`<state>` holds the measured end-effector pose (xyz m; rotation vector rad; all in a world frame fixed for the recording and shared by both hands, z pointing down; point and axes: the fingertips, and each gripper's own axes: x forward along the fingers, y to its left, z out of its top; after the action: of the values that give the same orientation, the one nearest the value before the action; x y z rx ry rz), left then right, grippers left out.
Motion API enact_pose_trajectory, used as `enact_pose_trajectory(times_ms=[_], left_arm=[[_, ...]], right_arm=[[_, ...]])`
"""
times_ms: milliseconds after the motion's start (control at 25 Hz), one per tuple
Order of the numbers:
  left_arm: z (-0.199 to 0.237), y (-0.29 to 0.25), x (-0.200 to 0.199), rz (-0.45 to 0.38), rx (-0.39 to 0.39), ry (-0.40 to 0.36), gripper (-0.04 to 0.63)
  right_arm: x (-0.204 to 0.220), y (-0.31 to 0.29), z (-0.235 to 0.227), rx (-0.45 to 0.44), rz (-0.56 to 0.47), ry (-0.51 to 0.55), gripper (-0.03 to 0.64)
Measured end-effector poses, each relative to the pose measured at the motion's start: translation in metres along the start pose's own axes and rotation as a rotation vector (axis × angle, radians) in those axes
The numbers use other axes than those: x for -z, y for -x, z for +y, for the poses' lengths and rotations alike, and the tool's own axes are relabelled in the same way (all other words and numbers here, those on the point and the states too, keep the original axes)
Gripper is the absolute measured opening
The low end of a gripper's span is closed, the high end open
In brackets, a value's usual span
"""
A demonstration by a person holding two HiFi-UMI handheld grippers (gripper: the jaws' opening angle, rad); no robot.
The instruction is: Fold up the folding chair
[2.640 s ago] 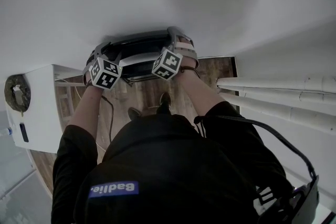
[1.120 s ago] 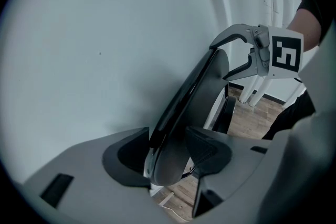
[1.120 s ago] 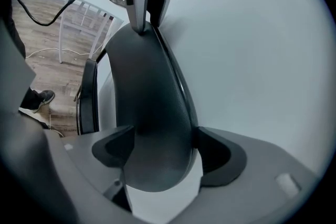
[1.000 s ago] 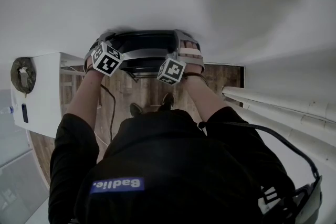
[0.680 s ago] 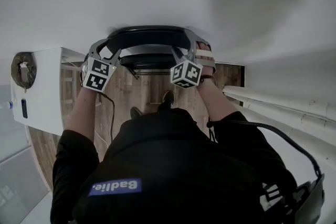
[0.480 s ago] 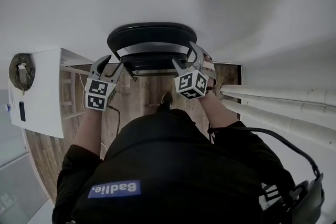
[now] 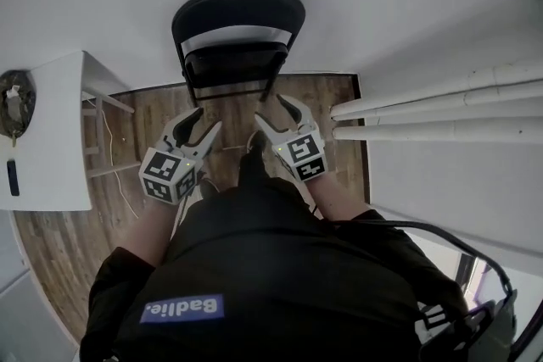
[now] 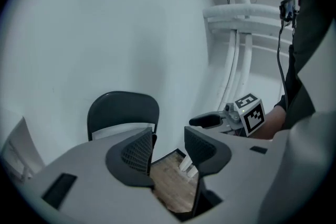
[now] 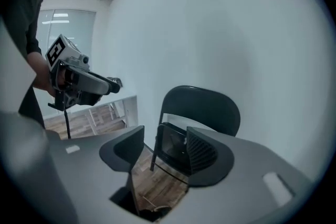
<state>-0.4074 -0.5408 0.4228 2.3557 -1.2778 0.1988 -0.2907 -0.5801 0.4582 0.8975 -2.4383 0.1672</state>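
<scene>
The black folding chair (image 7: 237,30) stands folded flat against the white wall, its backrest uppermost. Both grippers hang in the air short of it and touch nothing. My left gripper (image 7: 204,125) is open, with only wooden floor showing between its fingers. My right gripper (image 7: 271,111) is also open; its jaws are closing on empty air. In the left gripper view the chair (image 8: 123,113) rises behind my left gripper (image 8: 168,147), and the right gripper (image 8: 210,120) shows at the side. In the right gripper view the chair (image 9: 202,107) stands beyond my right gripper (image 9: 165,147), with the left gripper (image 9: 113,81) off to the left.
A white table (image 7: 51,131) stands at the left, with a round dark object (image 7: 13,102) on it. White pipes (image 7: 441,106) run along the wall at the right. A thin cable (image 7: 110,153) lies on the wooden floor (image 7: 153,110) between table and chair.
Both grippers have let go of the top of the chair's frame and drawn back towards the person. The chair now stands alone against the wall.
</scene>
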Motion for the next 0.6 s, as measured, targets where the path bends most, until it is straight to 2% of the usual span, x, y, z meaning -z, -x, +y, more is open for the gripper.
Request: enact_pose_trajectory(times_ms=[120, 200, 280, 360, 480, 600], left_arm=[[-0.039, 0.026, -0.008, -0.05, 0.058, 0.001, 0.16], [-0.06, 0.037, -0.016, -0.08, 0.085, -0.042, 0.103], [-0.076, 0.044, -0.022, -0.102, 0.095, -0.081, 0.043], [-0.088, 0.05, -0.027, -0.121, 0.09, -0.092, 0.006], [-0.109, 0.053, -0.033, -0.149, 0.085, -0.095, 0.005], [-0.132, 0.045, -0.034, -0.145, 0.086, -0.13, 0.005]], right_arm=[[-0.014, 0.036, 0.036, -0.048, -0.065, -0.054, 0.158], [-0.029, 0.054, 0.046, -0.079, -0.133, -0.098, 0.067], [-0.04, 0.066, 0.054, -0.12, -0.195, -0.143, 0.006], [-0.044, 0.076, 0.061, -0.169, -0.229, -0.181, 0.002], [-0.044, 0.095, 0.064, -0.225, -0.257, -0.22, 0.002], [-0.044, 0.114, 0.056, -0.259, -0.302, -0.252, 0.002]])
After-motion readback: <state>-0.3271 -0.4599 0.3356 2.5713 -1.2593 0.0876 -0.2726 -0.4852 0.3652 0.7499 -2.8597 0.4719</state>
